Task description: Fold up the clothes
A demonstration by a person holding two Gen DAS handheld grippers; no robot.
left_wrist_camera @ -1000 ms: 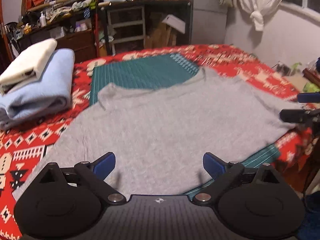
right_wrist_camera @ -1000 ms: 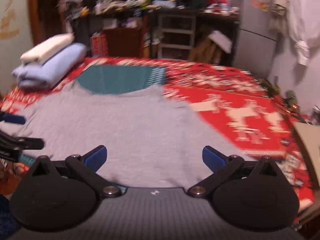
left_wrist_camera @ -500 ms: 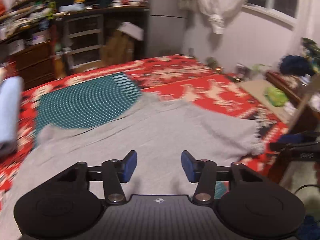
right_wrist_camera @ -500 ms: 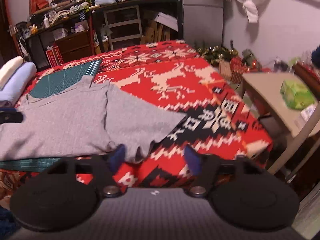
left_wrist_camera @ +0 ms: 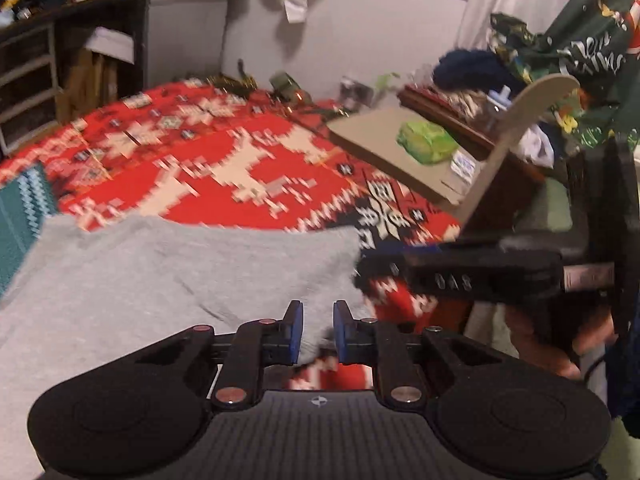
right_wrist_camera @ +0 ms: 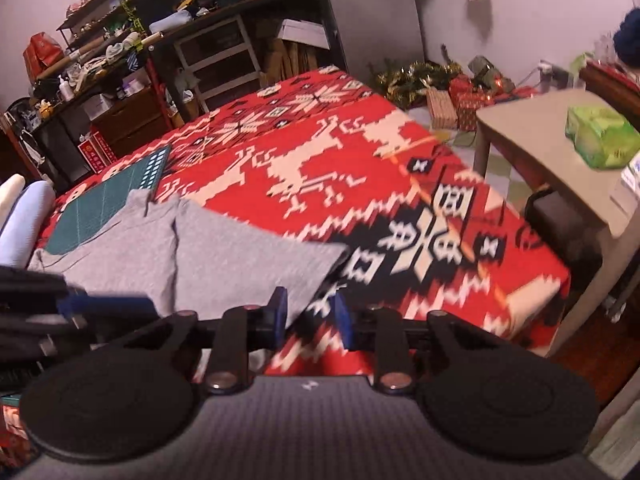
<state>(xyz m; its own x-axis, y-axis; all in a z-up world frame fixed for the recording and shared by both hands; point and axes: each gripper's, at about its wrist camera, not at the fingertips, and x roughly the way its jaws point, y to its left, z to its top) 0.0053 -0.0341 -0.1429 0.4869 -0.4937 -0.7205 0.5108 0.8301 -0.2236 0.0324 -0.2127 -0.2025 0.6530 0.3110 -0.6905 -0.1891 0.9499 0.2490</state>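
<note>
Left tongs (left_wrist_camera: pixel 316 330) nearly closed, soft grey garment (left_wrist_camera: pixel 160 272)

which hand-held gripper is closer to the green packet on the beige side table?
Right. The right hand-held gripper sits at the bed's table-side edge; the left hand-held gripper lies further from the green packet, over the grey shirt.

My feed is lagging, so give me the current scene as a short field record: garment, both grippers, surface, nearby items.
garment: grey shirt lying on the bed, one sleeve end toward the near right edge
left gripper: fingers narrowed around the sleeve's near edge, a gap left between them
right gripper: narrowed beside the sleeve end, cloth at its left finger, grip not confirmed
surface: red patterned blanket, green cutting mat under the shirt's far side
nearby: folded stack at left, green packet on side table
</note>
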